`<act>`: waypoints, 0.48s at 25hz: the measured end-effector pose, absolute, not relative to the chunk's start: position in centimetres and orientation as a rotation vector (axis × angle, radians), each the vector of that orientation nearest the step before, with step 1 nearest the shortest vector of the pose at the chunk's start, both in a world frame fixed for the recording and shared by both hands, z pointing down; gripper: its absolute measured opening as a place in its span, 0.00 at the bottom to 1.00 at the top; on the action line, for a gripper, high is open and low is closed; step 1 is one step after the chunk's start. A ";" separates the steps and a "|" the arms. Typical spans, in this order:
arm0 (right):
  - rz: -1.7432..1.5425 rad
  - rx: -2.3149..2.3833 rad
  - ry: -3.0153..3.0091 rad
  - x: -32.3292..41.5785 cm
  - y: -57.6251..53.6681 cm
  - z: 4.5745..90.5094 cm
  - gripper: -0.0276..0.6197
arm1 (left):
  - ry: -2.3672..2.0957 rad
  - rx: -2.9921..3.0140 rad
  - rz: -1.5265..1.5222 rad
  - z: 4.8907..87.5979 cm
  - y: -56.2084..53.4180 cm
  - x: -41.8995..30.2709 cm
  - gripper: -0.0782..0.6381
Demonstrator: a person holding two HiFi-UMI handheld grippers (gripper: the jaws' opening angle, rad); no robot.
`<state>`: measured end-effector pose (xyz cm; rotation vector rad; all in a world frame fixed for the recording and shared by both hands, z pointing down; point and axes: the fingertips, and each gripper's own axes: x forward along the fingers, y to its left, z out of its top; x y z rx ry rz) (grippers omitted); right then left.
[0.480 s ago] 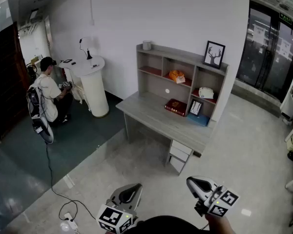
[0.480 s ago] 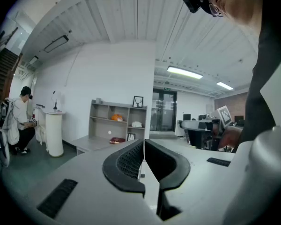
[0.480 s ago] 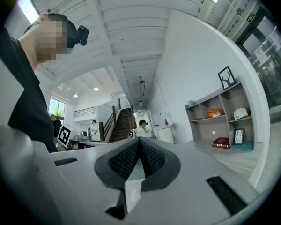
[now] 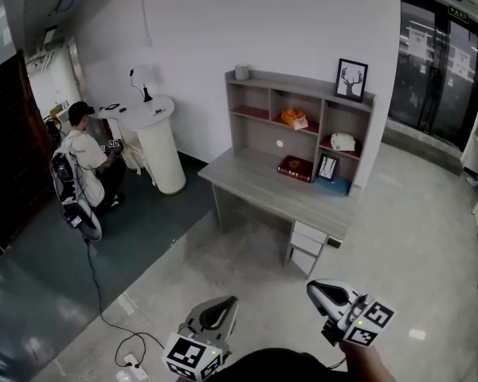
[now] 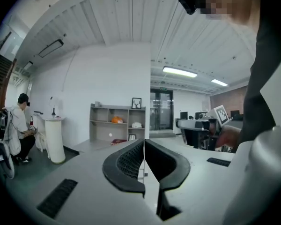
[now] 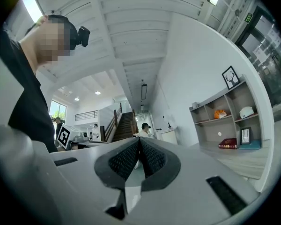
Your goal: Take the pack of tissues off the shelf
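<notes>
Our left tool [image 5: 144,144] and right tool [image 6: 139,142] are closed, empty; we approach the grey wooden shelf [image 4: 303,83], opening one before reaching the white pack [image 4: 342,142], likely tissues.

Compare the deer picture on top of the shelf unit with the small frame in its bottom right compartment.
The deer picture stands on top of the shelf unit; the small frame stands inside a compartment, right of the red book. The deer picture looks larger than the small frame. Both stand upright in dark frames.
</notes>
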<state>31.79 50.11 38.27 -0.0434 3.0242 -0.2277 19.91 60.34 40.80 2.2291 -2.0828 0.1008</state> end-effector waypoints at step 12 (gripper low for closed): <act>-0.318 0.043 3.027 27.0 52.5 38.9 0.07 | -2.040 2.186 0.061 43.3 62.7 15.4 0.14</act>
